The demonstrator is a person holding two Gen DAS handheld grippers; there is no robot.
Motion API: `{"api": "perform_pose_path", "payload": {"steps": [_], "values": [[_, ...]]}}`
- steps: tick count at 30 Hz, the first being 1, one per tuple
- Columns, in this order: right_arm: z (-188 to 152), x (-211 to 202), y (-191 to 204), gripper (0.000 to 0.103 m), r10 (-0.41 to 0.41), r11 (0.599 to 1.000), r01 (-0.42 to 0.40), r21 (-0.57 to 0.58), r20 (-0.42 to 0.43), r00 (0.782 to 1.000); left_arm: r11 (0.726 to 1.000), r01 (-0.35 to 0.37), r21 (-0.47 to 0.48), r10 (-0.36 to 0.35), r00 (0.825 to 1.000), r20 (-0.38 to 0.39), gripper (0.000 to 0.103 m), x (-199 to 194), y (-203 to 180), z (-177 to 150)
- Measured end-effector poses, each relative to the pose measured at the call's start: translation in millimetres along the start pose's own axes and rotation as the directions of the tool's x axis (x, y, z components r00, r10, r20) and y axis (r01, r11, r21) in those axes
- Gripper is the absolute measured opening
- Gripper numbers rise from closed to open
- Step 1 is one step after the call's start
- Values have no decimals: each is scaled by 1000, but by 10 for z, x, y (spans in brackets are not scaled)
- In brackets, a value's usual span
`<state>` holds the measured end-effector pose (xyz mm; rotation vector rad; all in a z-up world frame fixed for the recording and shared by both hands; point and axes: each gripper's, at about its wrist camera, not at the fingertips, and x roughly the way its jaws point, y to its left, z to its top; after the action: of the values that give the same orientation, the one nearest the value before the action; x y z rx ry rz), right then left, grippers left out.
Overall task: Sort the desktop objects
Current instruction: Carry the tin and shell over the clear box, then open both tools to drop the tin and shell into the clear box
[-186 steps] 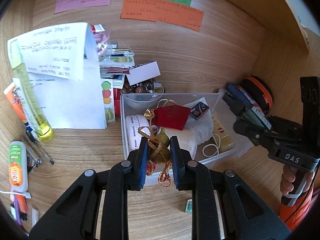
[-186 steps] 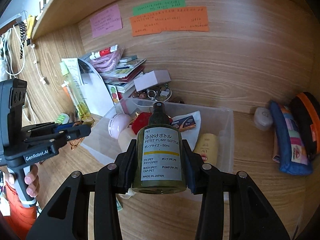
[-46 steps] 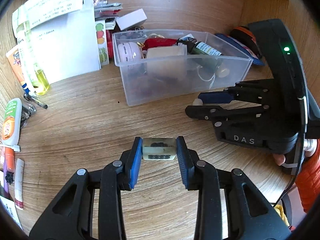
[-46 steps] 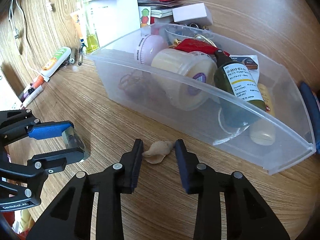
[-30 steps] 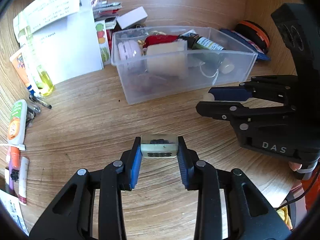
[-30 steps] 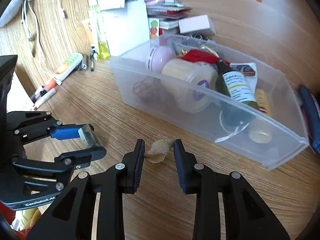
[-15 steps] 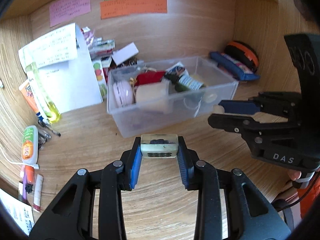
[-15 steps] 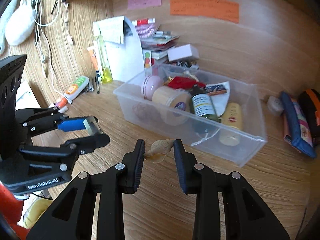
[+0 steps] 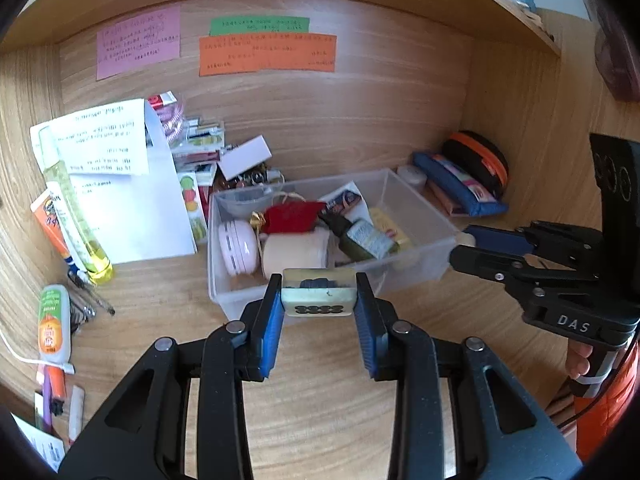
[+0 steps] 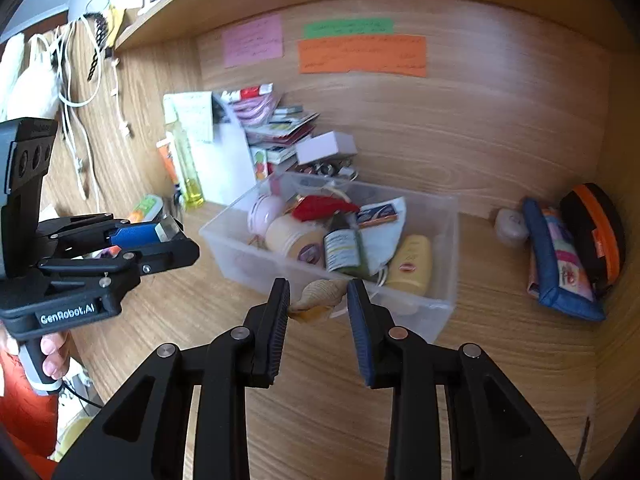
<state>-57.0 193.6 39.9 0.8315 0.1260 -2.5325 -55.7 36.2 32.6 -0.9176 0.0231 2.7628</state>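
Note:
My left gripper (image 9: 319, 300) is shut on a cream mahjong tile (image 9: 319, 299) with dark dots, held in the air just before the near wall of the clear plastic bin (image 9: 420, 204). My right gripper (image 10: 319, 298) is shut on a small tan seashell (image 10: 320, 294), raised in front of the same bin (image 10: 448, 240). The bin holds a pink round case (image 9: 237, 247), a beige tape roll (image 9: 295, 251), a red pouch (image 9: 294, 216), a green pump bottle (image 10: 340, 246) and a yellow tube (image 10: 412, 264). Each gripper shows in the other's view: the right gripper (image 9: 464, 246) beside the bin, the left gripper (image 10: 172, 236) to its left.
Papers, a yellow-green bottle (image 9: 76, 220), an orange tube and a pile of booklets stand at the back left. Pens and a glue bottle (image 9: 53, 320) lie at the left edge. A blue pencil case (image 10: 560, 256) and a black-orange pouch (image 10: 596, 232) lean at the right wall. Sticky notes hang on the back panel.
Both grippers have risen from the desk with their objects and tilted up, so the back wall and sticky notes have come into view. The bin now sits lower and nearer the fingertips.

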Motion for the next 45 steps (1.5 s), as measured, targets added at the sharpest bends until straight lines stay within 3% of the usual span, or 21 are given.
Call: {"api": "perform_pose_path", "payload": {"steps": [11, 25, 41, 45], "values": [[193, 151, -360, 27, -27, 998, 27, 58, 9, 1000, 996, -25, -81, 22, 999, -33, 33, 337, 402, 192], [184, 770, -638, 27, -32, 991, 43, 130, -83, 996, 996, -24, -91, 14, 993, -116, 33, 806, 486, 133], [142, 906, -575, 29, -91, 994, 95, 53, -80, 993, 996, 3, -95, -14, 994, -113, 33, 936, 469, 105], [142, 903, -574, 31, -92, 994, 95, 49, -75, 993, 997, -16, -78, 8, 995, -99, 45, 920, 448, 106]]}}
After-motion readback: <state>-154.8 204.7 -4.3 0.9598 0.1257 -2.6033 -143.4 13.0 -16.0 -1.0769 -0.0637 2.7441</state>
